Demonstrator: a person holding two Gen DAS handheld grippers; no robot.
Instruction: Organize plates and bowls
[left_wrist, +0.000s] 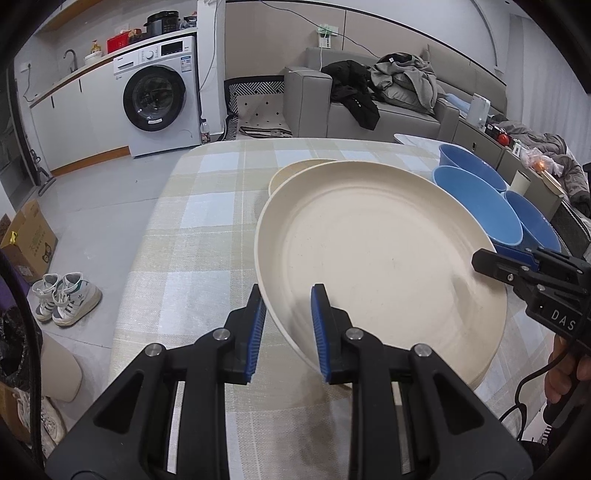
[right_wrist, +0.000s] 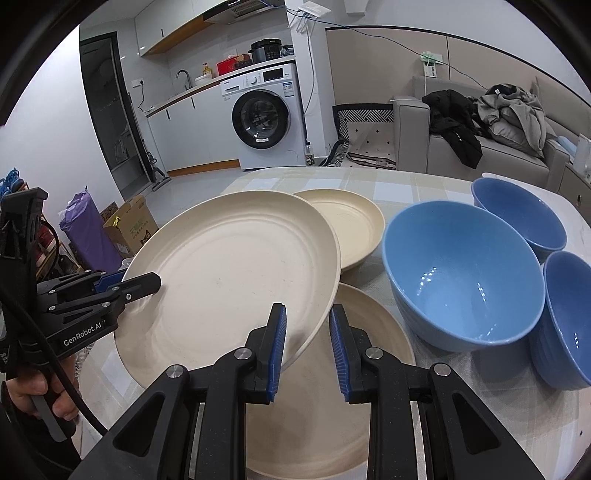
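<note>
Left wrist view, left gripper (left_wrist: 288, 325) angled down, pinching near rim of large cream plate (left_wrist: 380, 266) lifted above checked tablecloth (left_wrist: 192, 229), right gripper (right_wrist: 307, 343) pinching its opposite rim, another plate (right_wrist: 369, 332) underneath, blue bowls (right_wrist: 461, 273) beside.

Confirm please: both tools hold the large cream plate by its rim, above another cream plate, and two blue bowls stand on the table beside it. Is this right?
Not quite: there are three blue bowls, not two. The right wrist view shows a large blue bowl and two smaller ones. The rest holds: the left tool and right tool grip the large cream plate above another cream plate.
</note>
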